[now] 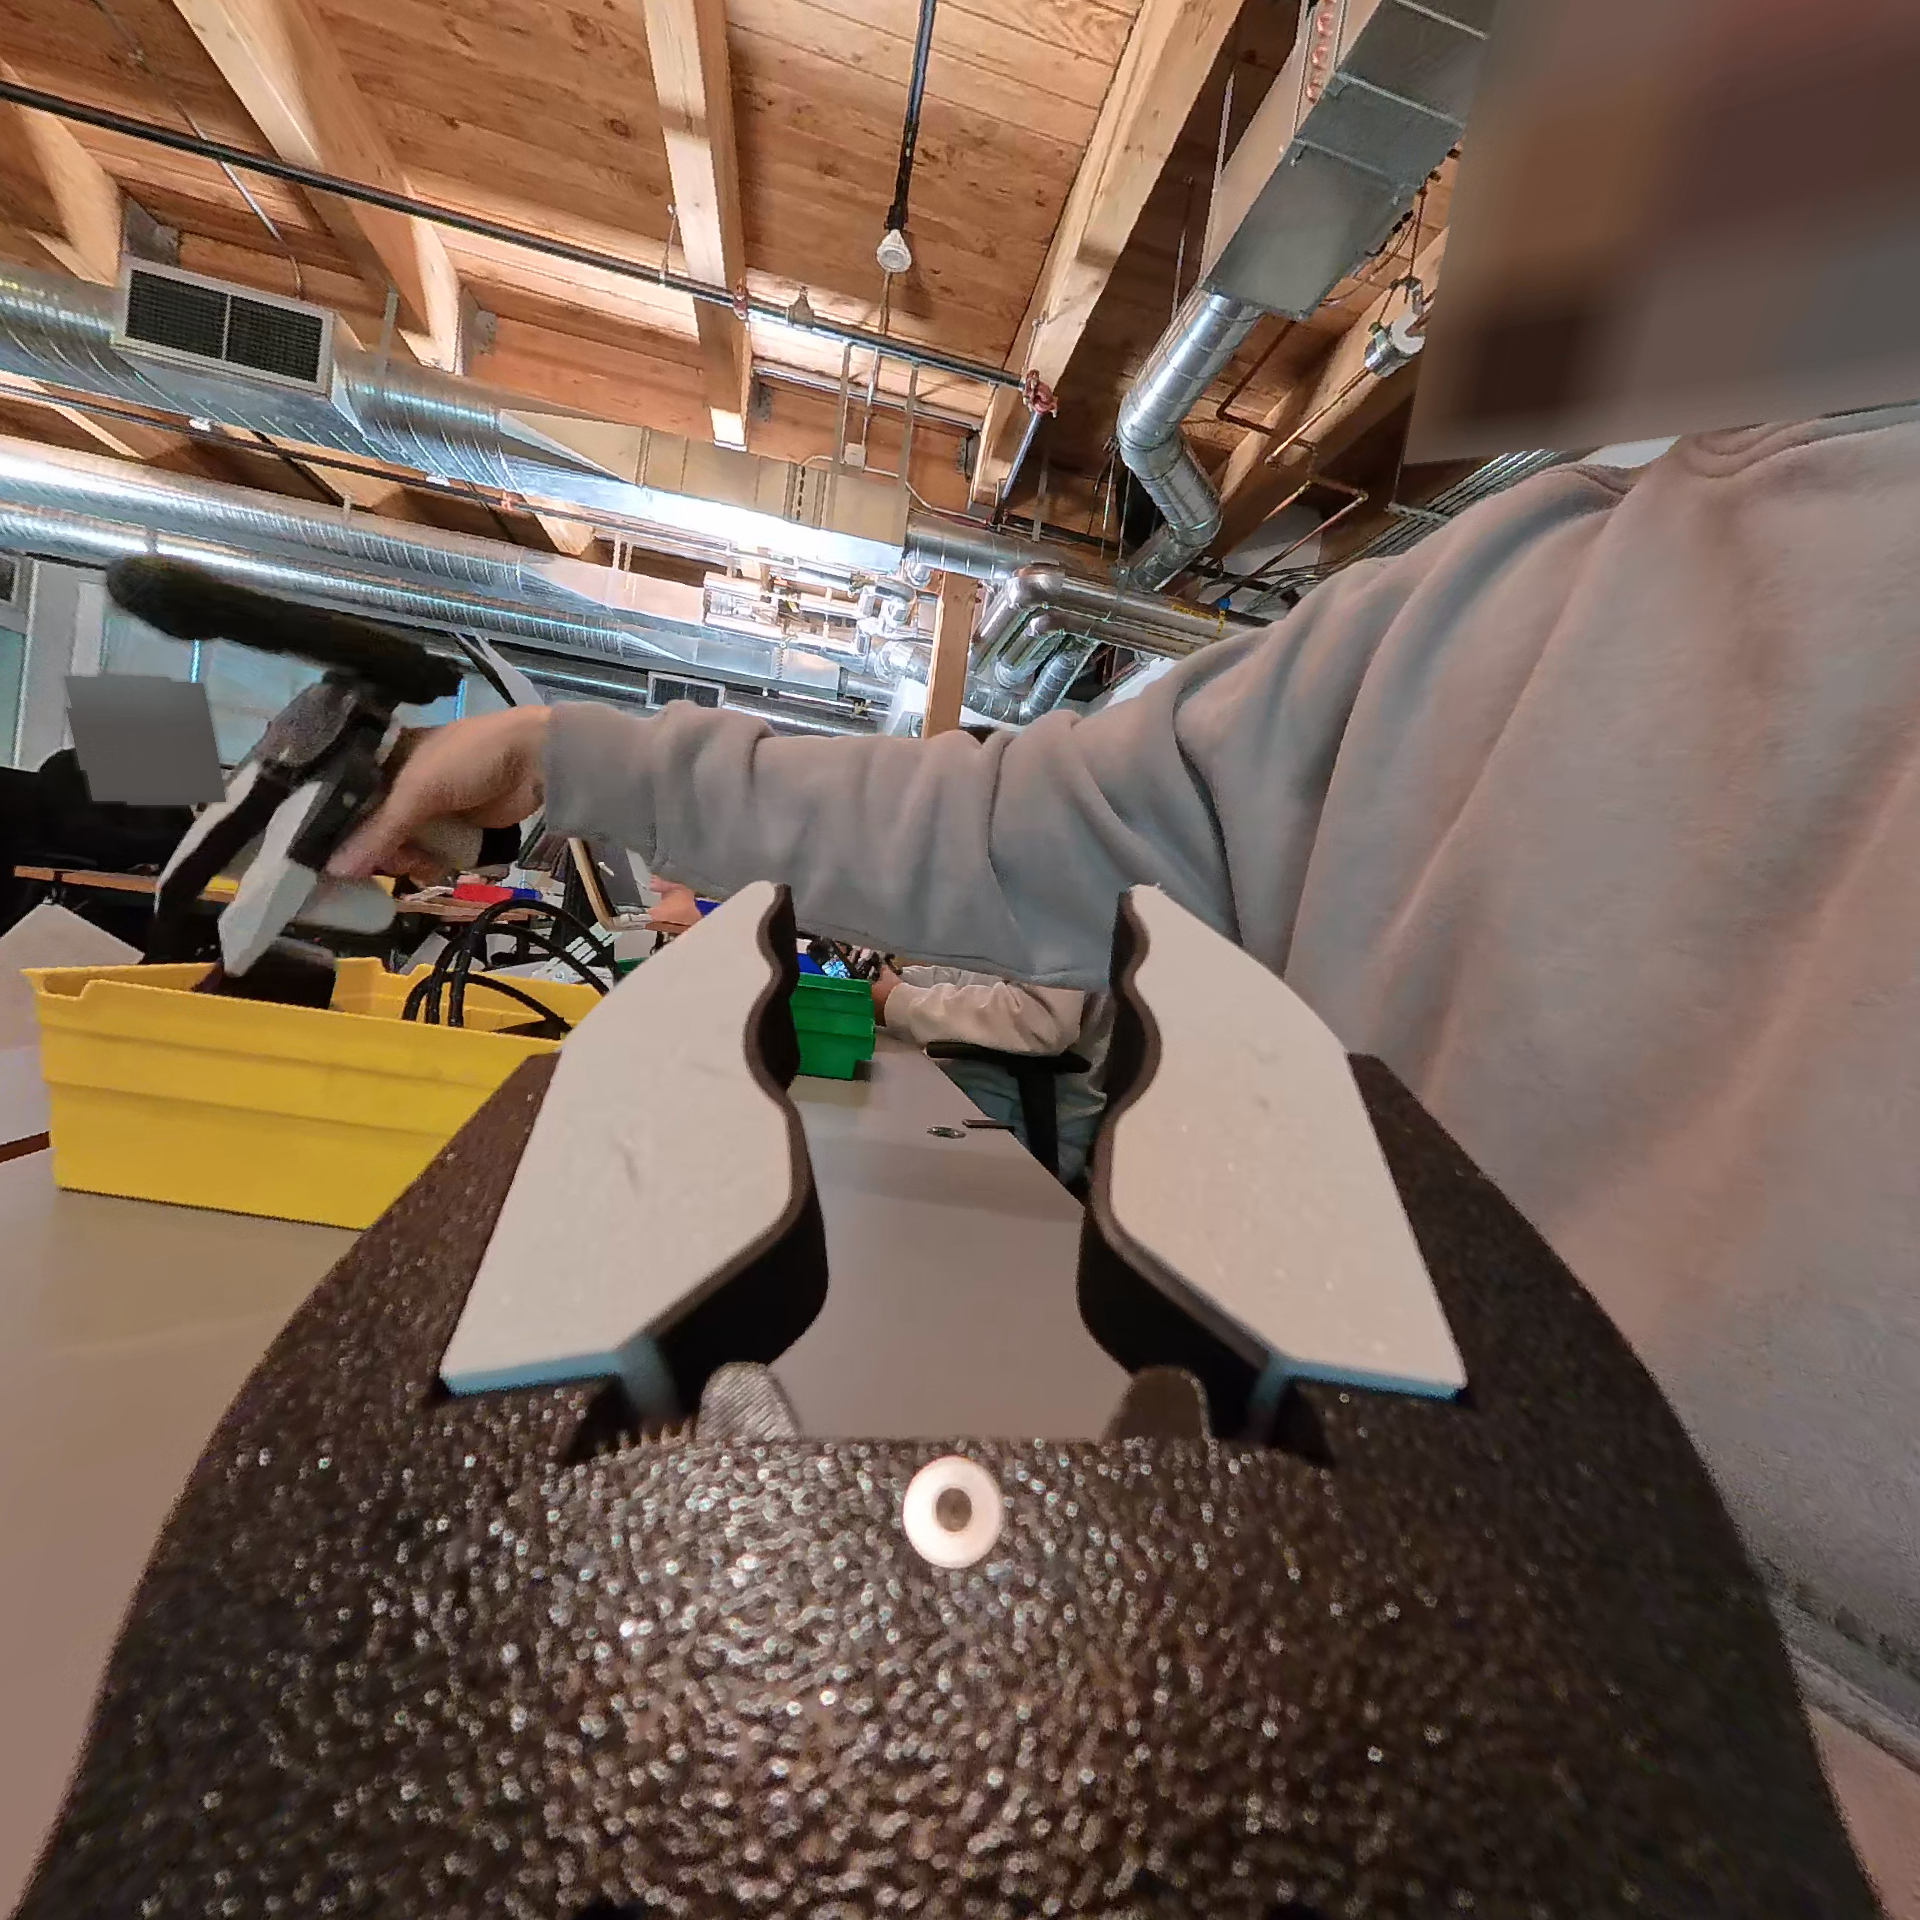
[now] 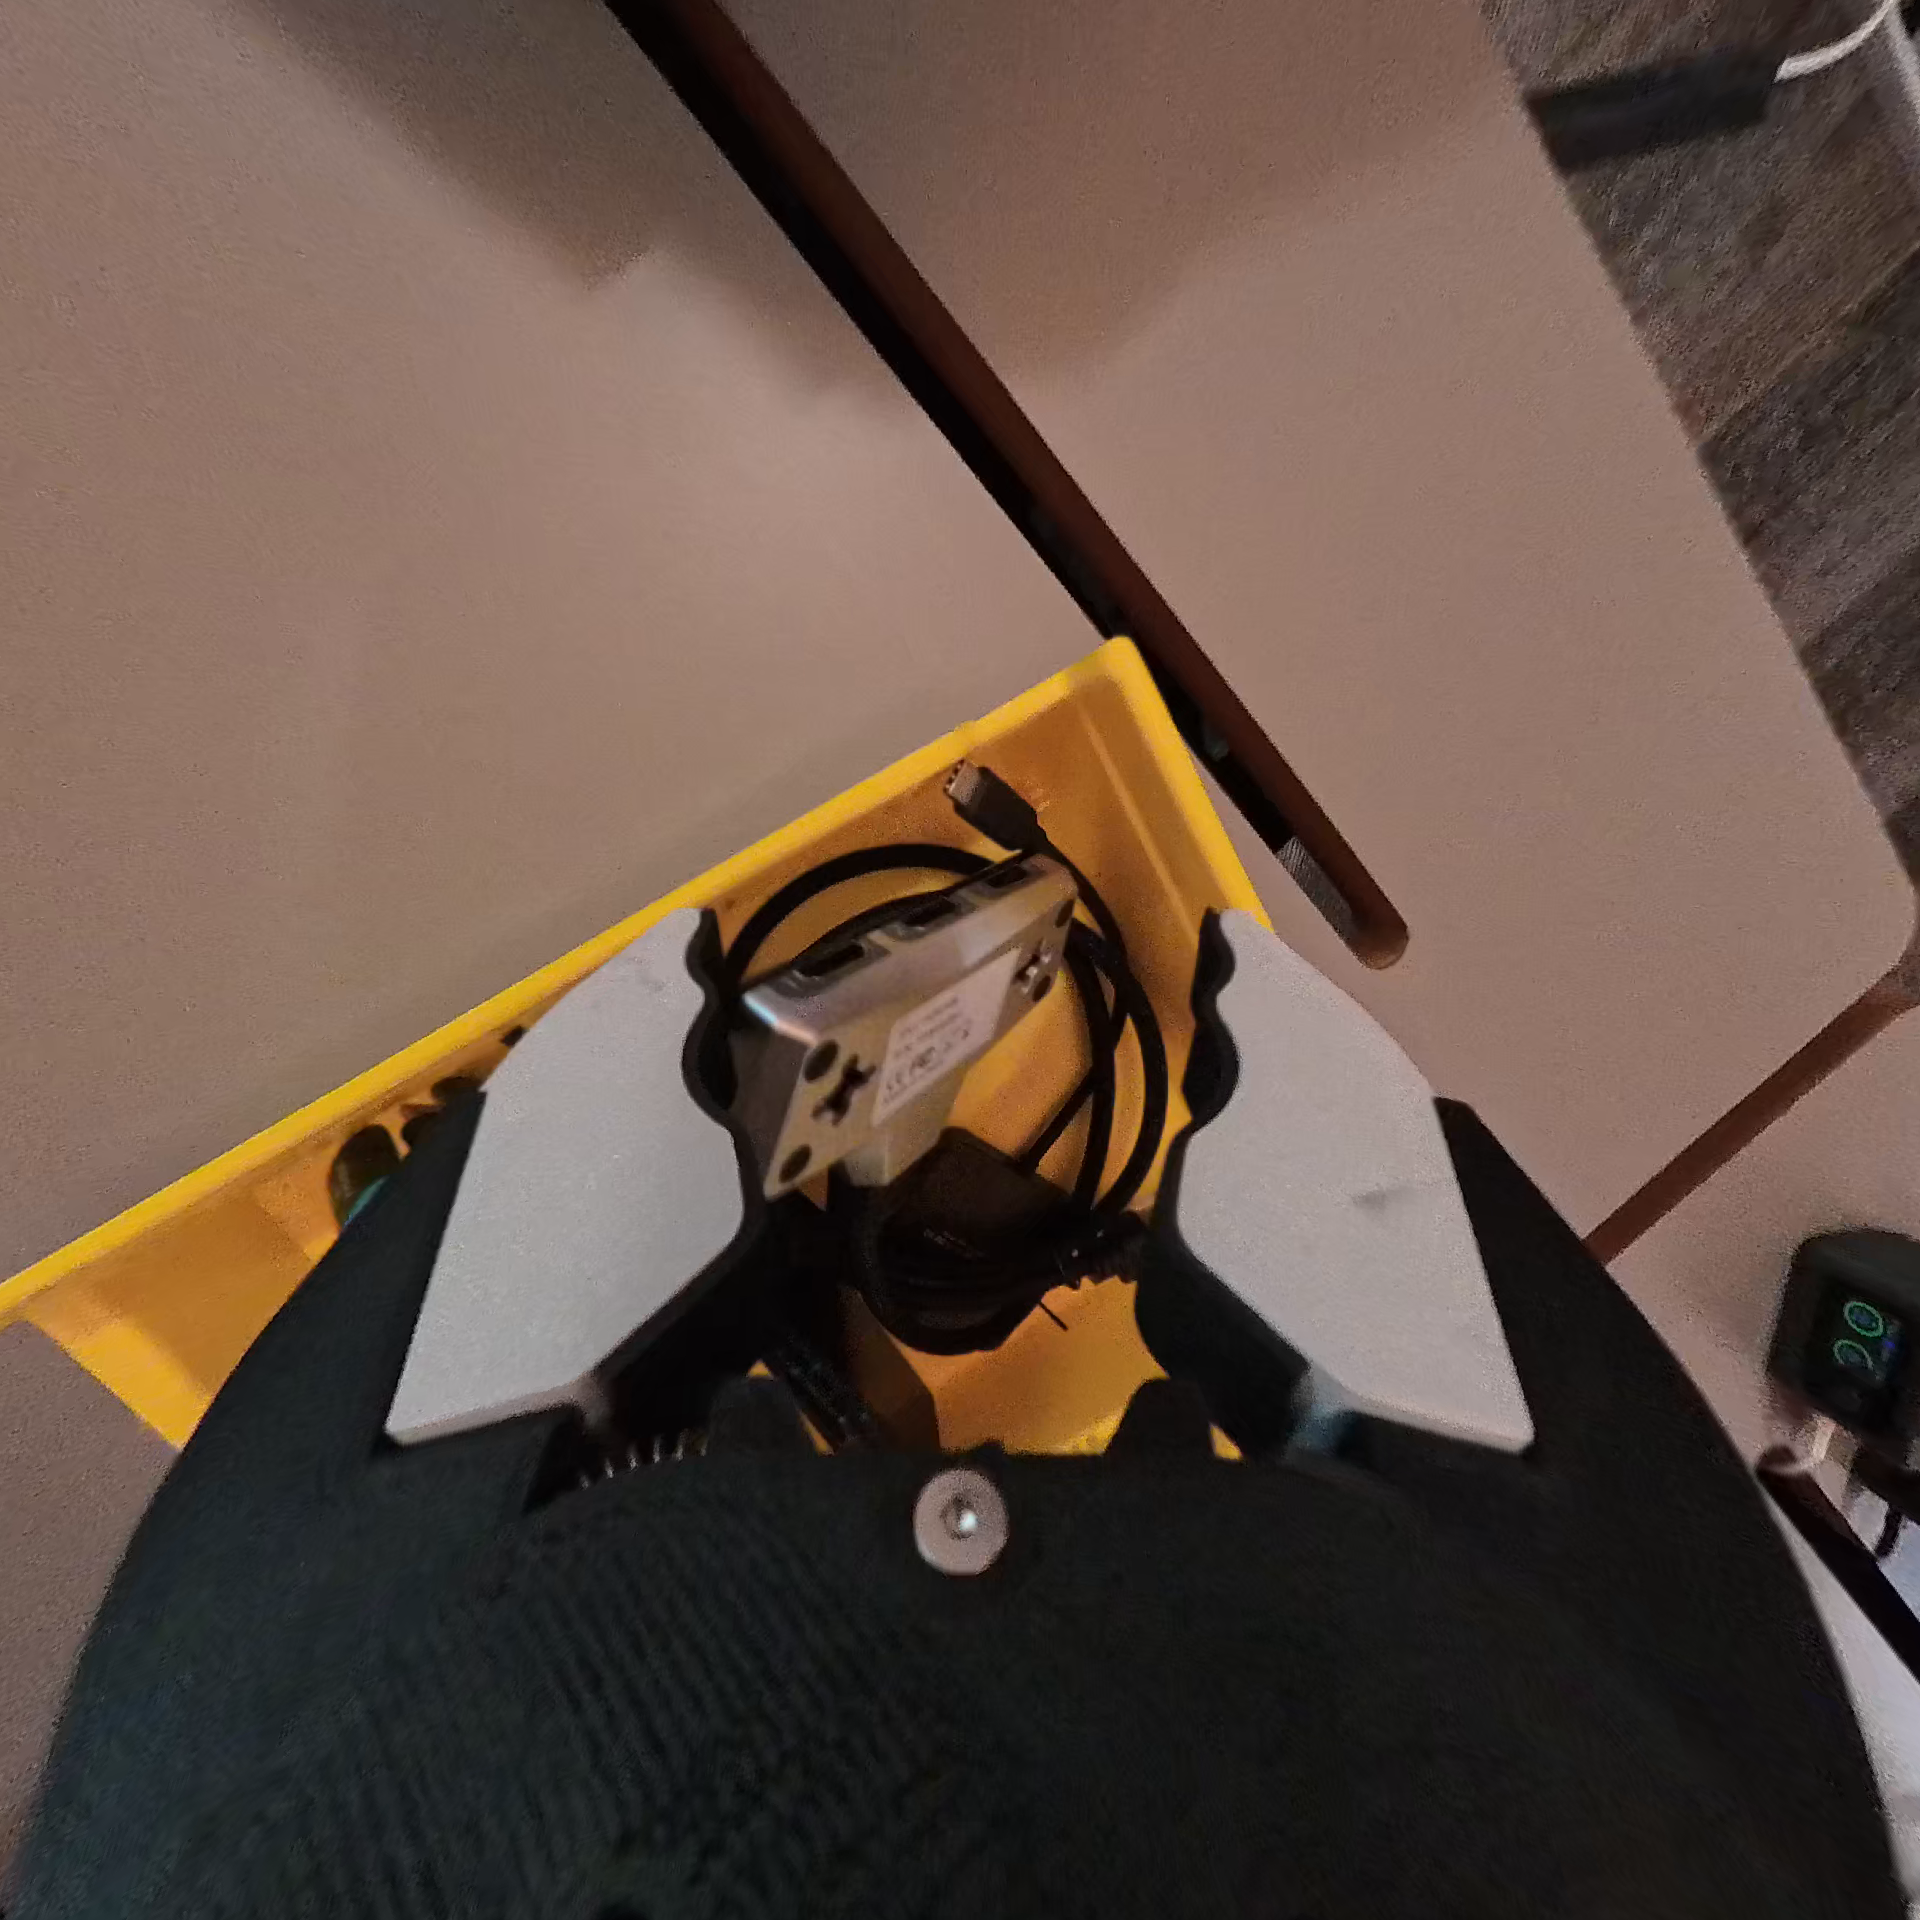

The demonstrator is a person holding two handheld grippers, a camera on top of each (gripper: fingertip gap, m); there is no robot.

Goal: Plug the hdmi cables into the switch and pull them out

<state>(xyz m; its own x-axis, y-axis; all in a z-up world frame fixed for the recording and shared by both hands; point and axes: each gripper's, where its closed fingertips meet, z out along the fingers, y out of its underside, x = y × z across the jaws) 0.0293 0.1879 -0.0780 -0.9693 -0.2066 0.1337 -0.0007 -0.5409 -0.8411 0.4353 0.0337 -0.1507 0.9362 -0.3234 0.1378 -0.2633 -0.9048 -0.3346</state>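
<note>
Switch (image 2: 894,1029) in yellow bin (image 2: 1132,790) near bench (image 2: 416,520) edge, propped tilted on coiled black cables (image 2: 1132,1049). Small metal box: likely light, rigid, slick; grip across long flat sides, ports clear. Right gripper (image 2: 956,1029) over bin, fingers apart, empty. Left gripper (image 1: 951,987) off to side, fingers apart, empty.

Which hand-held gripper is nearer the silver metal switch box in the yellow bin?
Right. The right hand-held gripper is open over the yellow plastic bin, fingers flanking the silver metal switch box. The left hand-held gripper hangs open above the table, off to the bin's side.
</note>
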